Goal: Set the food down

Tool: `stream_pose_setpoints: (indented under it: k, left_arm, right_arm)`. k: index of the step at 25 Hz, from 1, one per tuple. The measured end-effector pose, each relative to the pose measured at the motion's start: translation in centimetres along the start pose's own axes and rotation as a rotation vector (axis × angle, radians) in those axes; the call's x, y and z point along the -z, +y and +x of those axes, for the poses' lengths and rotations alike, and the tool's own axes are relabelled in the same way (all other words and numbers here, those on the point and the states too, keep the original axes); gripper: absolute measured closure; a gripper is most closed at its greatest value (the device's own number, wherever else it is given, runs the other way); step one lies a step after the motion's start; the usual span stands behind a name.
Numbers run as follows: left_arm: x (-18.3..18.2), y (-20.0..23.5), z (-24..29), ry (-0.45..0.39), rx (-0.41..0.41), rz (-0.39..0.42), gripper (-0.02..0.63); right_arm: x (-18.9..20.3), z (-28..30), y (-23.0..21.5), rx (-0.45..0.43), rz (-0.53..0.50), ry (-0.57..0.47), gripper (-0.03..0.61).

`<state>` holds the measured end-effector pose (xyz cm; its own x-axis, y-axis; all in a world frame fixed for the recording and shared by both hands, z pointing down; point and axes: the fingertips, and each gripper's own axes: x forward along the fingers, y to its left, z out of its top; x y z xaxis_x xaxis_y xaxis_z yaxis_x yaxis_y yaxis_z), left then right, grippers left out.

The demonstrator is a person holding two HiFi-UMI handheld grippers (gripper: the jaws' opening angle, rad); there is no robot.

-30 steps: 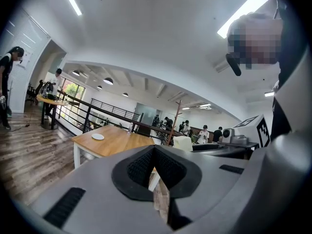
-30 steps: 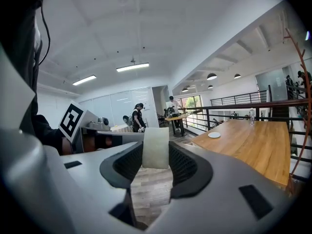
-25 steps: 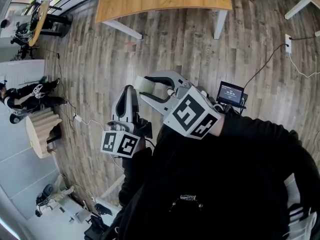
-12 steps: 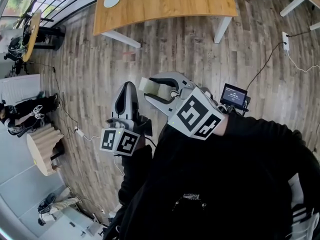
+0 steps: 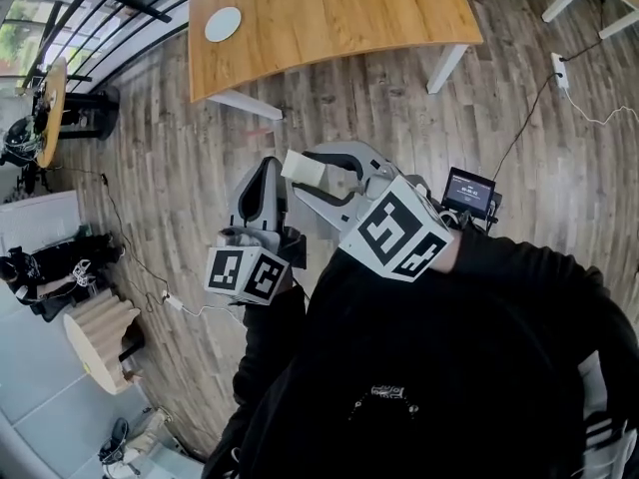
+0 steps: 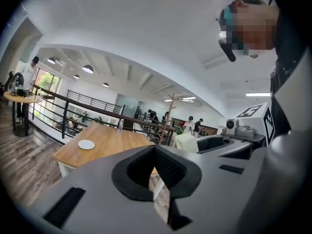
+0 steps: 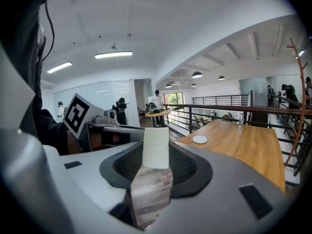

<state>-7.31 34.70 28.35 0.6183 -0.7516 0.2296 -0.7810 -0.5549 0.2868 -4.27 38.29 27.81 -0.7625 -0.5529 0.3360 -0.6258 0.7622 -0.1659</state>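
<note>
The food is a pale cream block (image 5: 304,168), and my right gripper (image 5: 306,174) is shut on it, holding it in the air above the wood floor. In the right gripper view the block (image 7: 156,147) stands upright between the two dark pads. My left gripper (image 5: 264,173) hangs just left of it, shut with nothing in it; its tips (image 6: 155,149) meet in a point. A wooden table (image 5: 329,8) lies ahead, with a small white plate (image 5: 224,23) near its left end. From the left gripper view the block (image 6: 186,143) shows to the right.
A small screen on a stand (image 5: 467,192) sits on the floor at the right, with cables running from it. White table legs (image 5: 447,66) stand under the table. A black railing (image 5: 120,8) runs at the upper left. A ribbed cardboard stool (image 5: 100,342) stands at the lower left.
The table has come closer and fills more of the top of the head view. Both grippers keep the same pose, the right still shut on the block.
</note>
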Motion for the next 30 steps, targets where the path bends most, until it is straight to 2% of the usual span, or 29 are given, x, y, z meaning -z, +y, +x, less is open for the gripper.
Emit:
stream_pose_setpoints:
  k: [5, 11, 17, 22, 30]
  left_arm:
    - [-0.3, 1.9, 1.4, 0.008, 0.043, -0.007, 0.617]
    - [1.3, 4.5, -0.8, 0.044, -0.006, -0.048, 0.617]
    - [-0.7, 7.2, 0.8, 0.019, -0.064, -0.050, 0.617]
    - [-0.8, 9.0, 2.3, 0.017, -0.104, -0.066, 0.617]
    - [-3.6, 12.4, 8.0, -0.004, -0.132, -0.089, 0.617]
  right_arm:
    - [0.0, 2.9, -0.1, 0.023, 0.009, 0.013, 0.405]
    - [-0.9, 4.4, -0.6, 0.037, 0.023, 0.005, 0.405]
    - [-1.8, 6.9, -2.1, -0.007, 0.020, 0.018, 0.405]
    - [-2.6, 9.0, -3.9, -0.067, 0.016, 0.013, 0.405]
    - [-5.2, 12.7, -10.1, -0.115, 0.010, 0.015, 0.405]
